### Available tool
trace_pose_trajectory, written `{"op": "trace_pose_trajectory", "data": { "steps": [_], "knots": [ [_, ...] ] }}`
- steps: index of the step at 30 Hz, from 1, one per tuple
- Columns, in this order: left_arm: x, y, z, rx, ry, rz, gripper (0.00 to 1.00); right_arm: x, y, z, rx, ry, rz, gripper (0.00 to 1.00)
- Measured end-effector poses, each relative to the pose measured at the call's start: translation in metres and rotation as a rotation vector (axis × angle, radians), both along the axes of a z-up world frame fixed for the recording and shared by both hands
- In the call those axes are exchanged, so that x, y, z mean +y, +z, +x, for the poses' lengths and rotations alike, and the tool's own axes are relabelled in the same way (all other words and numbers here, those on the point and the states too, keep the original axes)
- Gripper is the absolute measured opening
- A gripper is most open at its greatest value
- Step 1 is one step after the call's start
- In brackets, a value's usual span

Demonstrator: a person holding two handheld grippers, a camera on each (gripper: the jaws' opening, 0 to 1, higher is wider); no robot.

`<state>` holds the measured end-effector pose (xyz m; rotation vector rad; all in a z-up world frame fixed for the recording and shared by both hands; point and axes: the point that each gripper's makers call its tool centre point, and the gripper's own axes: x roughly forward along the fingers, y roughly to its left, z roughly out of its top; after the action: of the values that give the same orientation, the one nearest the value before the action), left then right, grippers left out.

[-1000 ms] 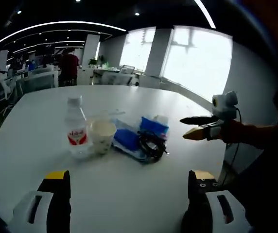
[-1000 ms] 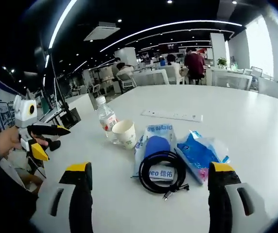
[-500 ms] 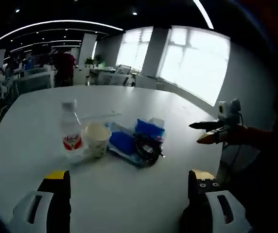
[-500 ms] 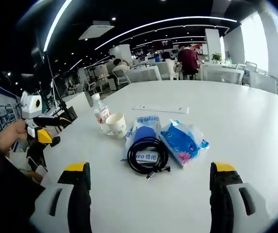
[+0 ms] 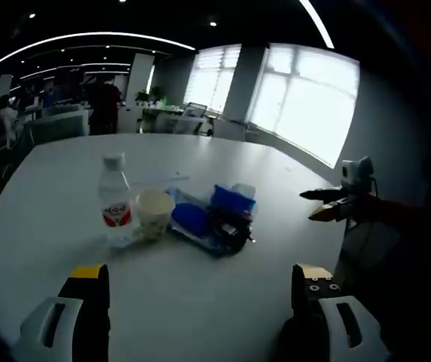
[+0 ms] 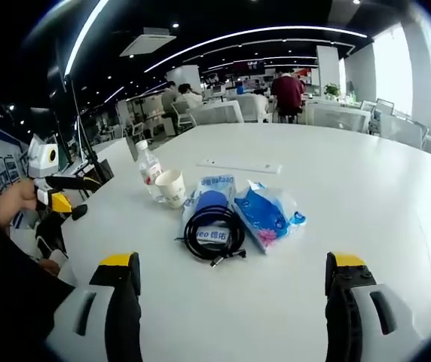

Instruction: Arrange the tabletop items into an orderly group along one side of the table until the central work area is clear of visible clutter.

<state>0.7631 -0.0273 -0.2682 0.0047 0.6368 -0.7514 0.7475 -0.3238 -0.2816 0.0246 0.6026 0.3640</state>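
Pulled back since a second ago, both grippers wide apart, empty. Bottle [image 6: 149,172], cup [image 6: 172,188], coiled cable [image 6: 209,228] and blue packets [image 6: 266,213] clustered mid-tabletop [image 6: 366,188], straight ahead of right gripper [image 6: 234,302]; left gripper [image 5: 200,305] about equally far.

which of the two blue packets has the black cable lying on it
The packet next to the paper cup; the coiled black cable rests on its near end. The other blue packet, farther from the cup, has nothing on it.
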Motion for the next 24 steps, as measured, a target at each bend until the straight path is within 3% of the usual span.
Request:
{"op": "trace_pose_trajectory", "data": {
  "steps": [9,14,24],
  "knots": [
    [0.0,0.002,0.001,-0.004,0.006,0.008,0.99,-0.006,-0.002,-0.004,0.018,0.004,-0.008,1.0],
    [-0.008,0.006,0.004,-0.011,-0.021,0.012,0.93,-0.01,0.001,-0.004,0.013,-0.002,-0.004,0.98],
    [-0.055,0.012,0.01,-0.016,-0.128,-0.041,0.88,-0.02,0.003,-0.001,0.005,-0.045,0.019,0.92]
  ]
}}
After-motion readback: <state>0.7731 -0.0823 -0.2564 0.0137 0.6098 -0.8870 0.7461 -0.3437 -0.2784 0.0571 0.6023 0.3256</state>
